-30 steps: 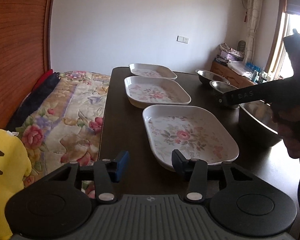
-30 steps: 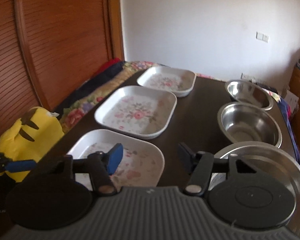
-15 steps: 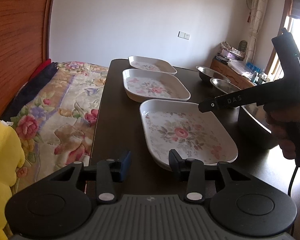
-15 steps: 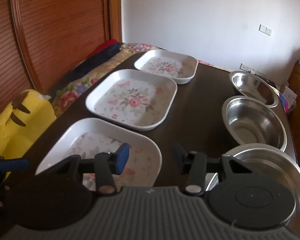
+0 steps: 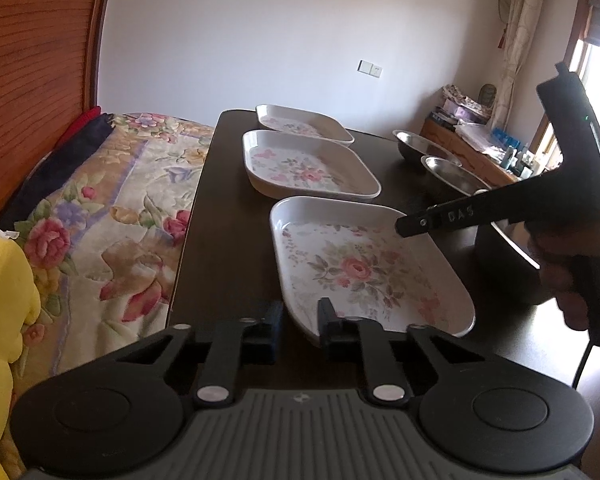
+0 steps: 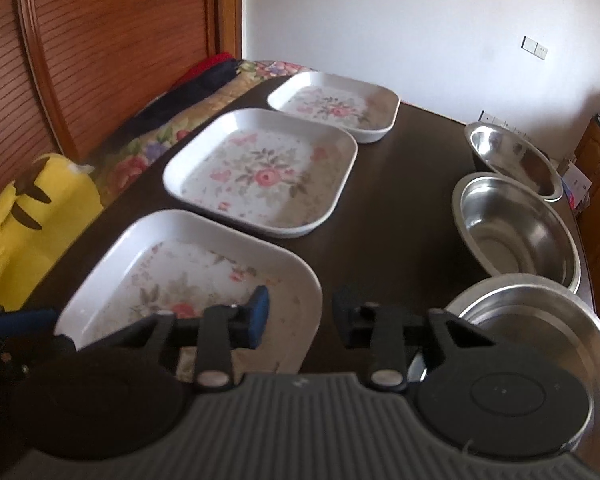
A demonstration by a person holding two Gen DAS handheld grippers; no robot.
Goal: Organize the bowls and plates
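Observation:
Three white square plates with a flower print stand in a row on the dark table: near (image 5: 364,268) (image 6: 188,272), middle (image 5: 304,164) (image 6: 264,176), far (image 5: 300,122) (image 6: 336,104). Three steel bowls stand in a row on the right: near (image 6: 532,320), middle (image 6: 512,224), far (image 6: 512,158). My left gripper (image 5: 298,322) is open, its jaws on either side of the near plate's front left rim. My right gripper (image 6: 300,314) is open above the near plate's right rim and shows in the left wrist view (image 5: 500,208).
A bed with a flowered quilt (image 5: 112,200) runs along the table's left edge (image 5: 188,216). A yellow plush toy (image 6: 32,216) sits at the near left. A wooden cabinet (image 5: 472,152) with clutter stands at the far right by the window.
My left gripper has moved forward and right, and its jaws have narrowed around the near plate's rim. My right gripper has moved forward and up over the near plate.

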